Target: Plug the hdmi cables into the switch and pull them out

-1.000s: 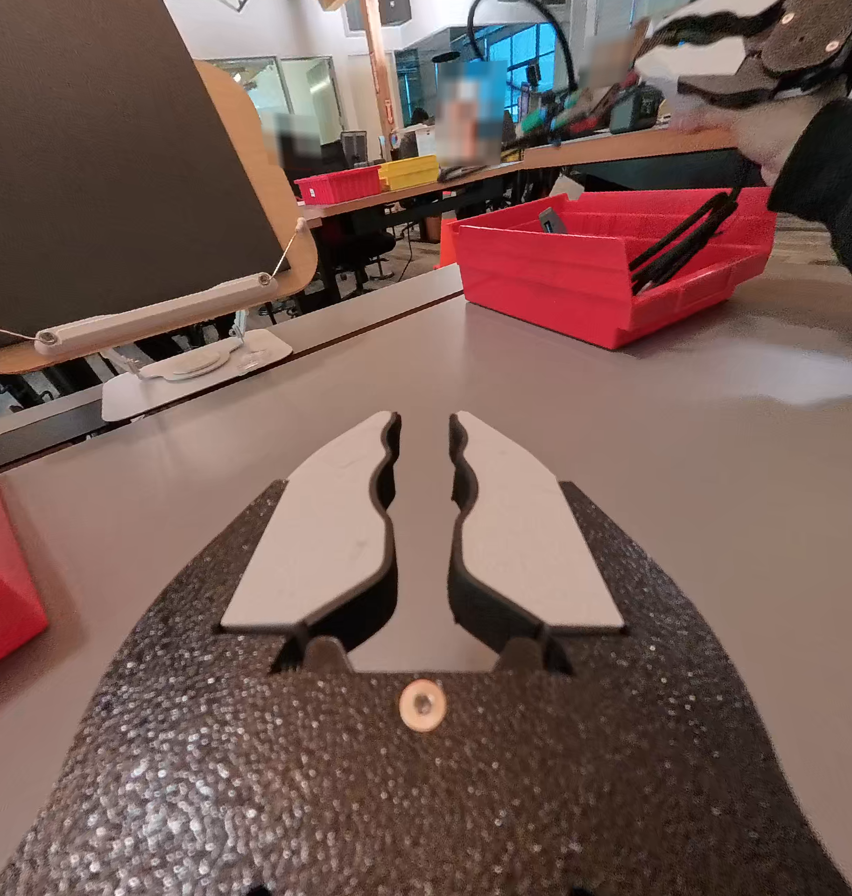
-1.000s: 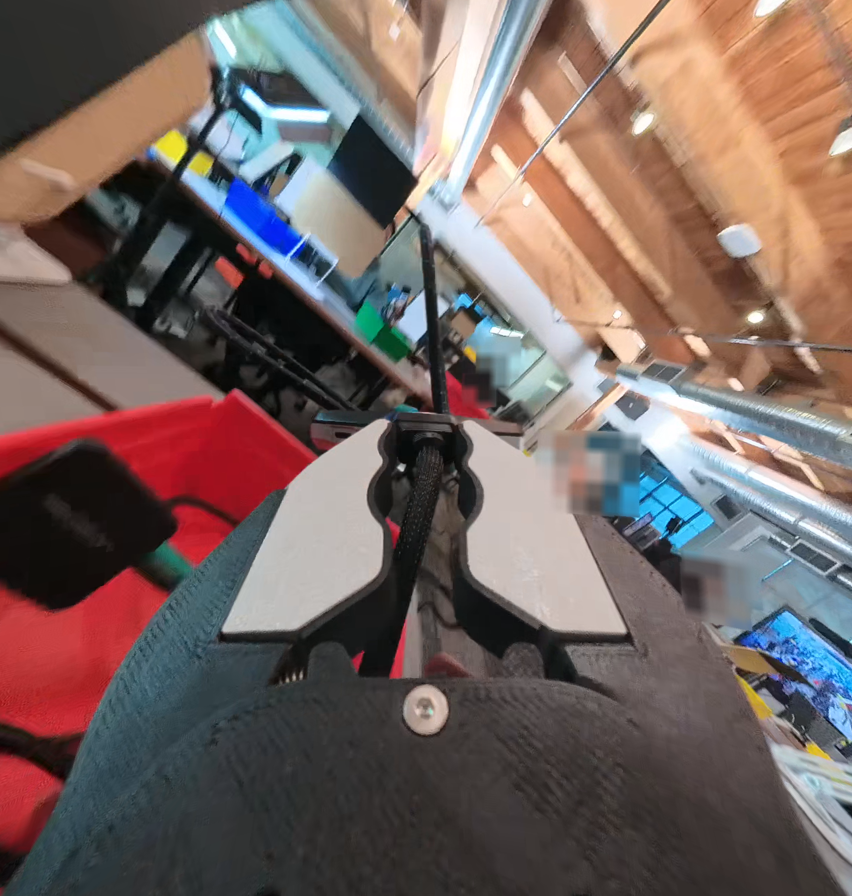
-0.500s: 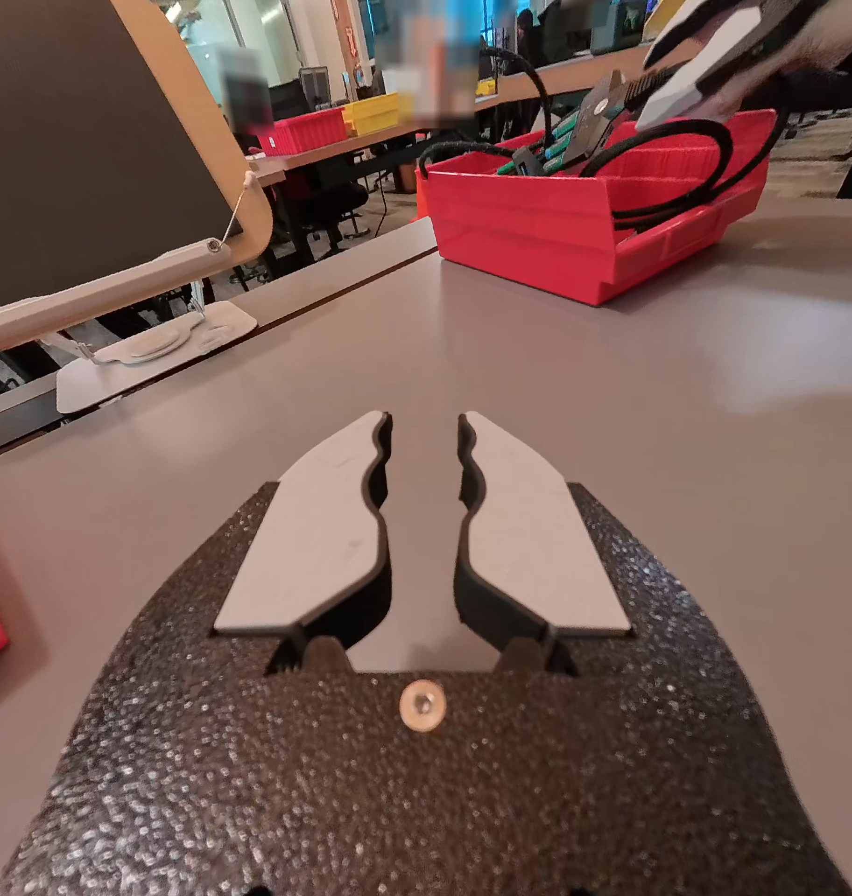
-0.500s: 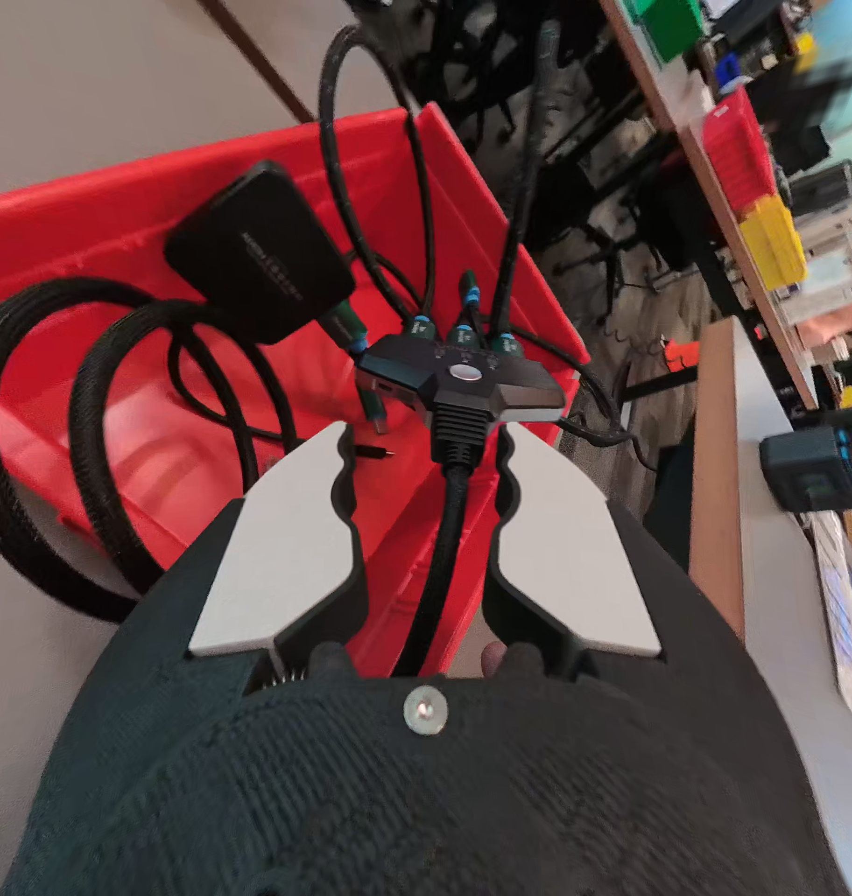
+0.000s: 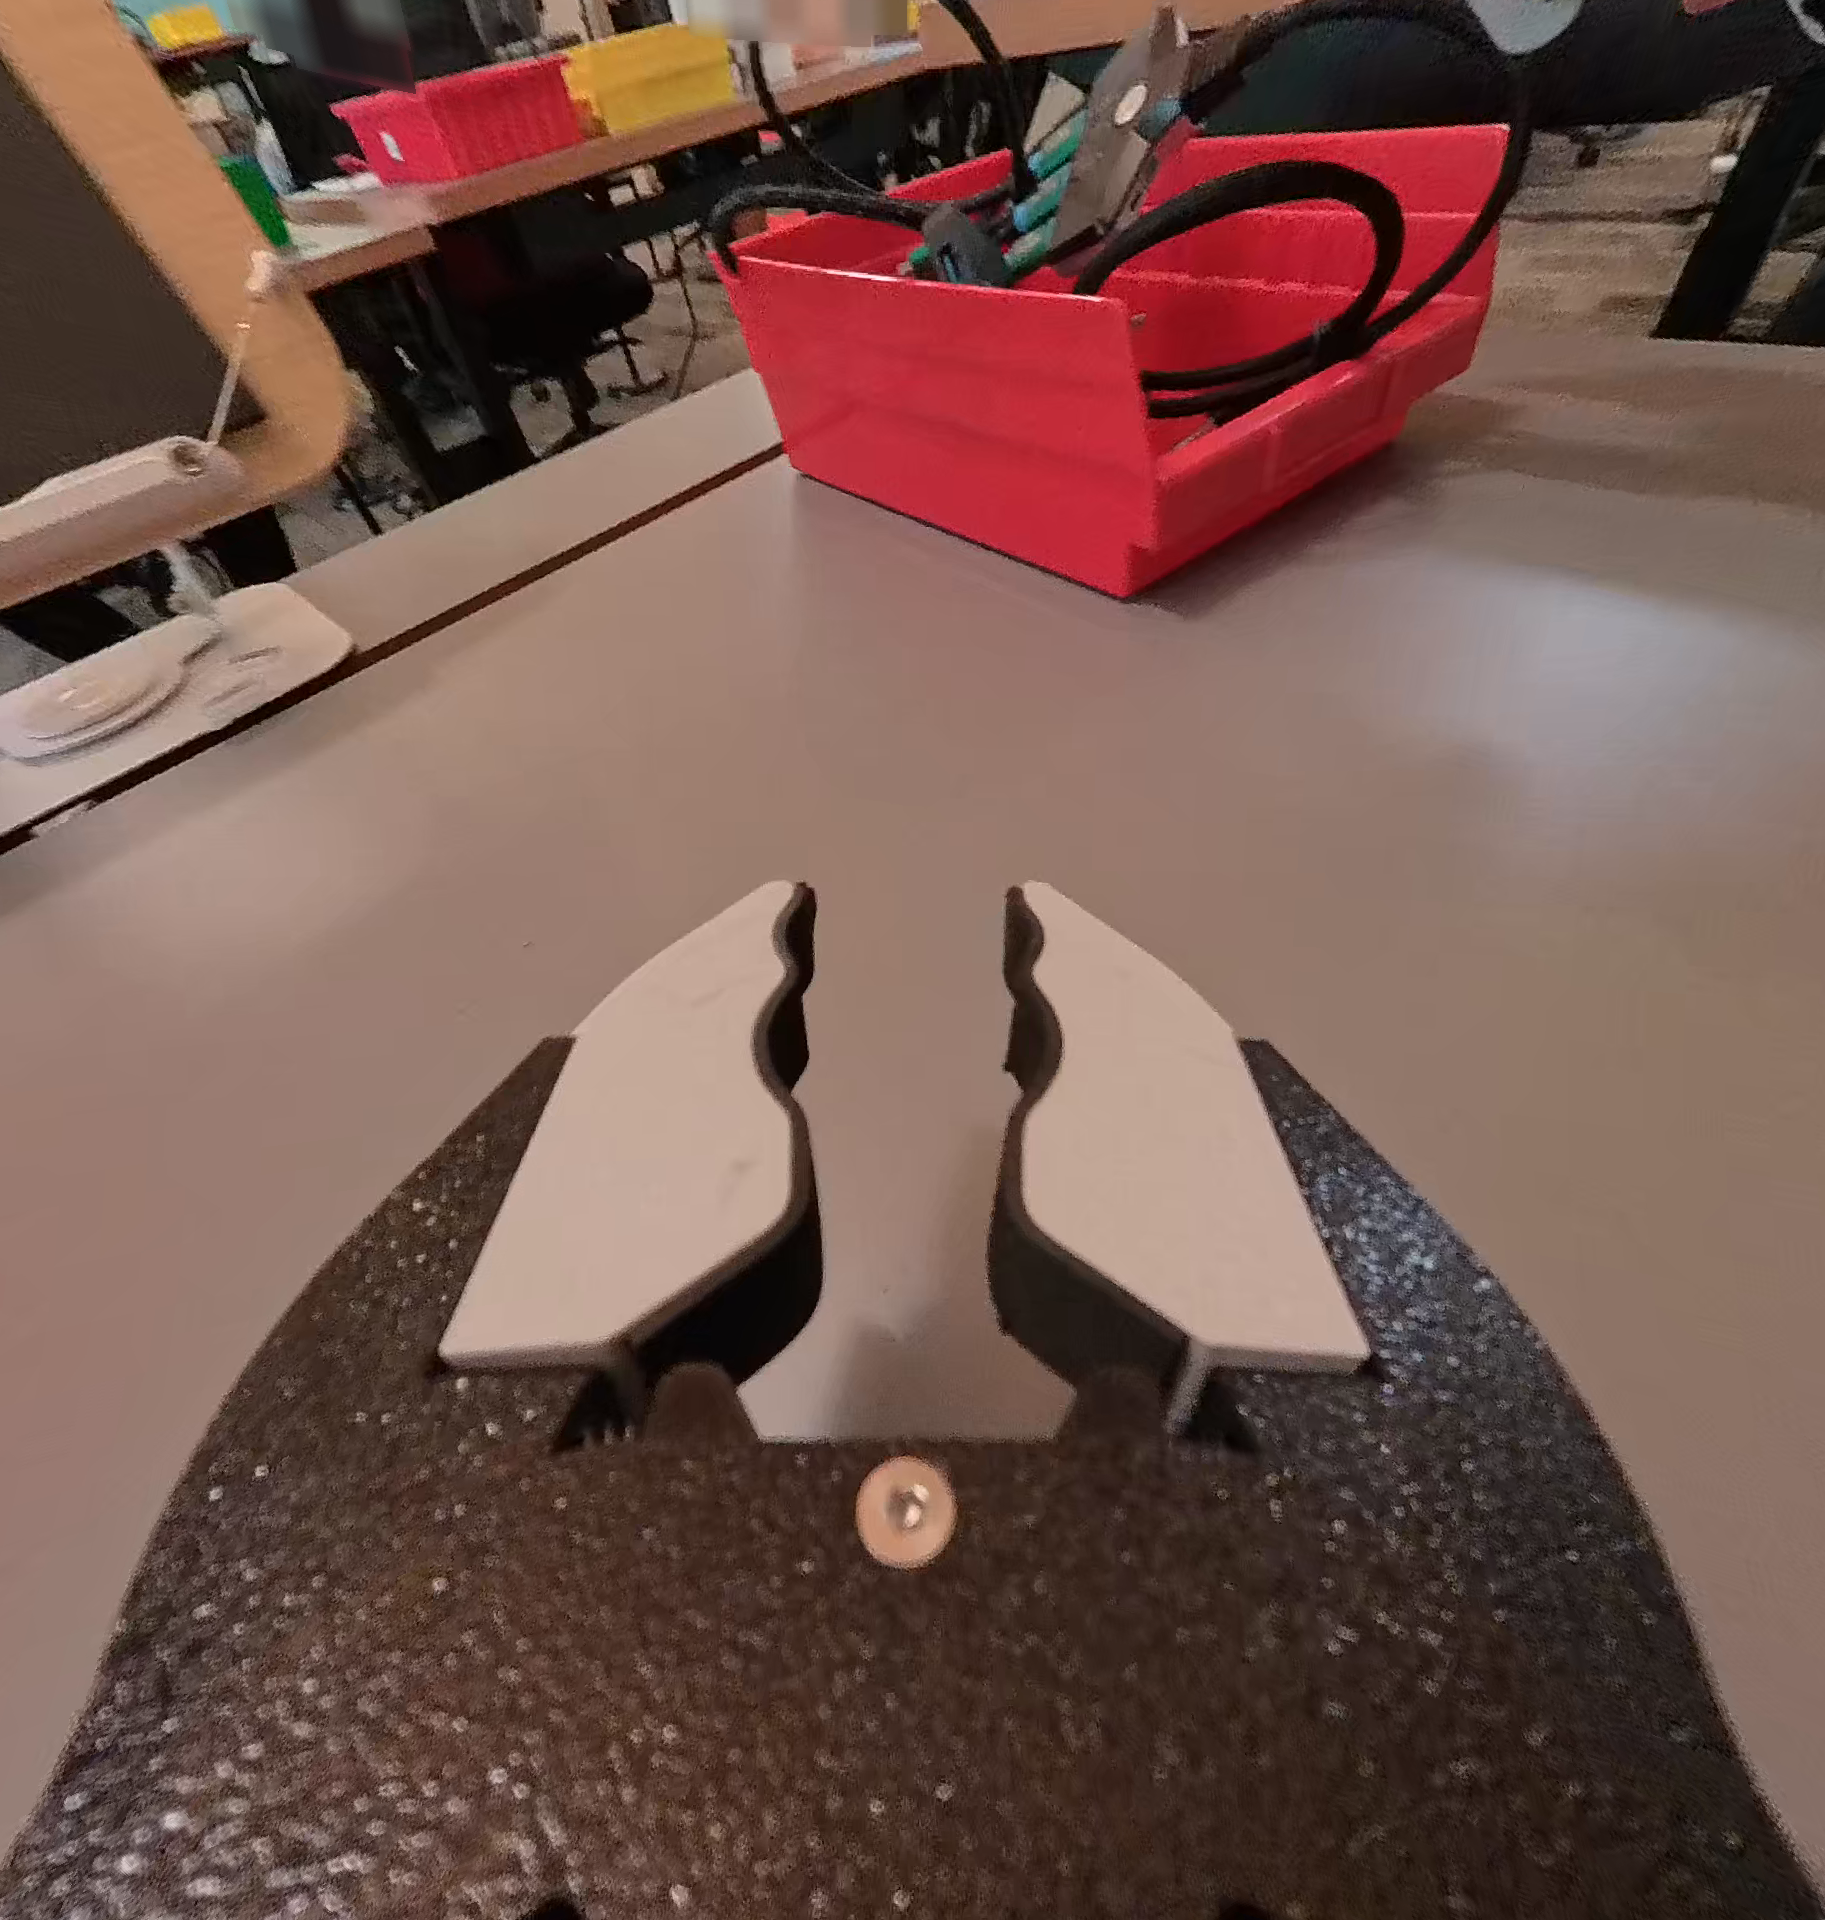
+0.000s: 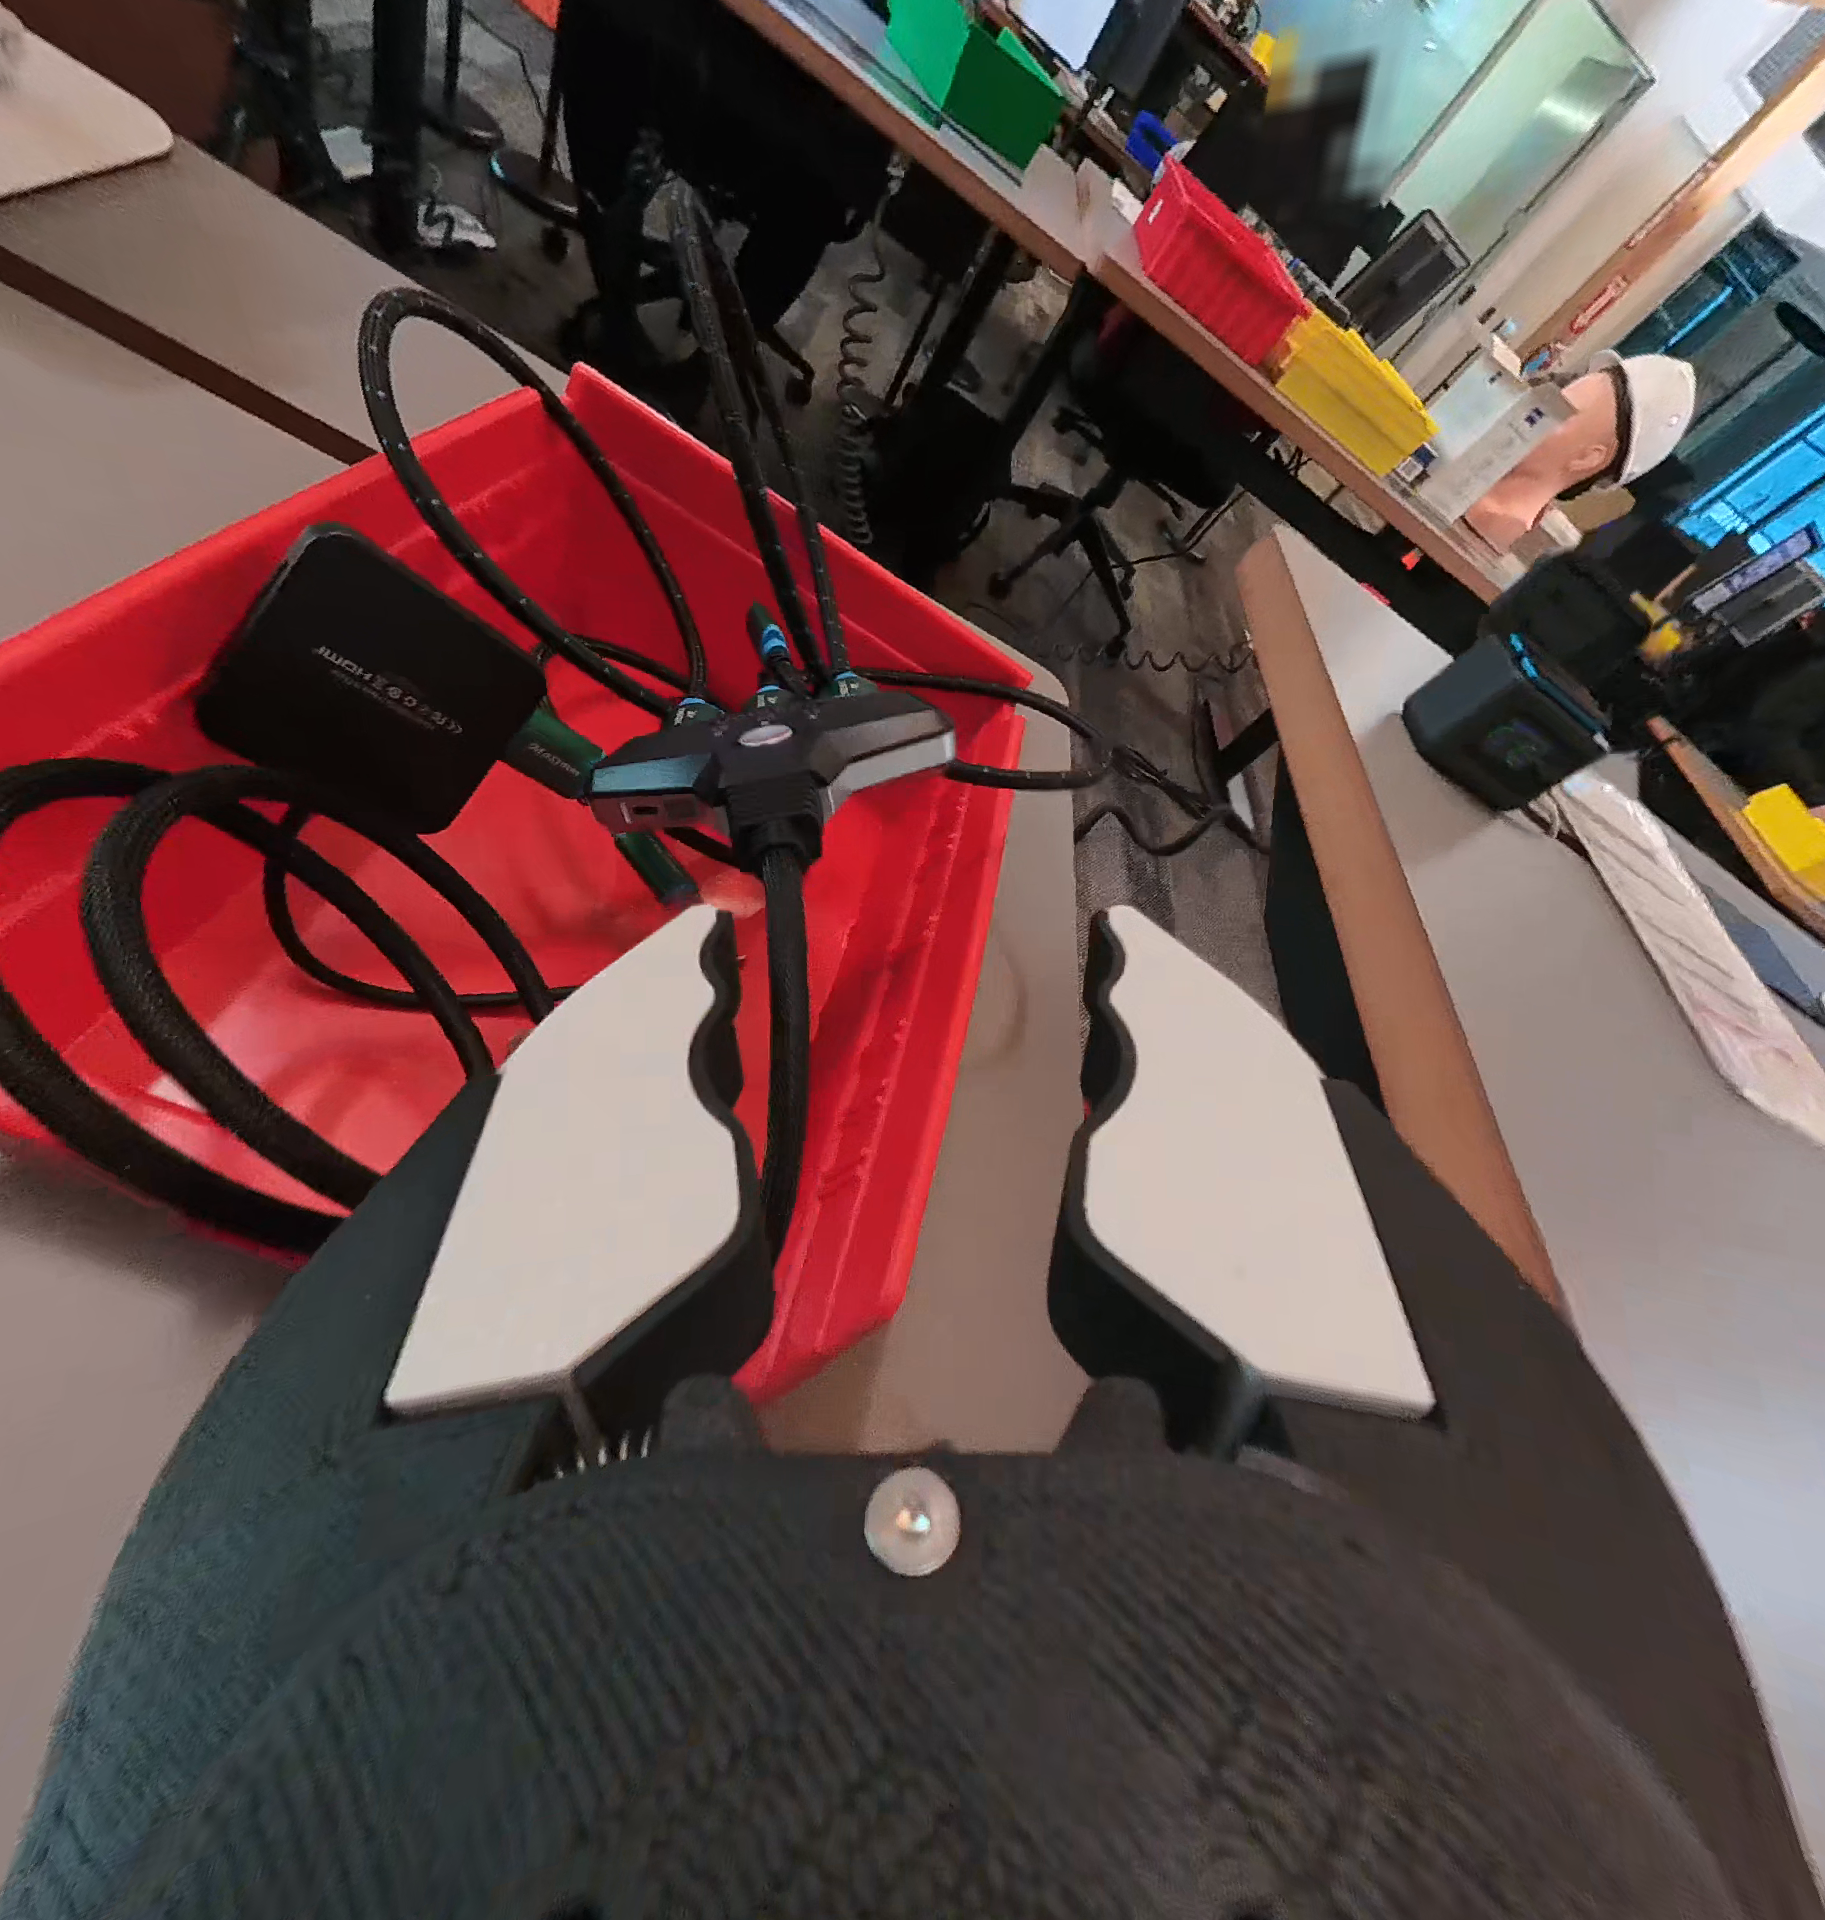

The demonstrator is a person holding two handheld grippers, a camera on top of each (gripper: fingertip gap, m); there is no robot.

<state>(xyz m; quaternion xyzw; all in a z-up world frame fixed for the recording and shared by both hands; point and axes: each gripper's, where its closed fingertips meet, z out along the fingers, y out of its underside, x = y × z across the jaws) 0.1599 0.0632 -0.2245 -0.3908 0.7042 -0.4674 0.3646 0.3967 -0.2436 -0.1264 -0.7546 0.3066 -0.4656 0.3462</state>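
The black HDMI switch (image 6: 773, 743) sits tilted over the red bin (image 6: 887, 1091), with several teal-ended HDMI plugs (image 6: 695, 712) in its far side. Its thick braided cable (image 6: 788, 987) runs back along the inner side of my right gripper's left finger. My right gripper (image 6: 908, 925) is wide open just above the bin's near corner and grips nothing. My left gripper (image 5: 908, 904) is open and empty, low over the grey table (image 5: 1303, 831), well short of the red bin (image 5: 970, 416). The switch (image 5: 1121, 135) sticks up from the bin there.
A black box (image 6: 368, 675) and coiled black cables (image 6: 108, 935) lie in the bin. A board on a white stand (image 5: 108, 675) is at the left. A second table with a black device (image 6: 1510, 717) lies right of a gap. Coloured bins stand on far tables.
My right gripper has opened and let go of the switch's cable, and it has drawn back from the switch. My left gripper has moved toward the bin and its jaws have widened a little.
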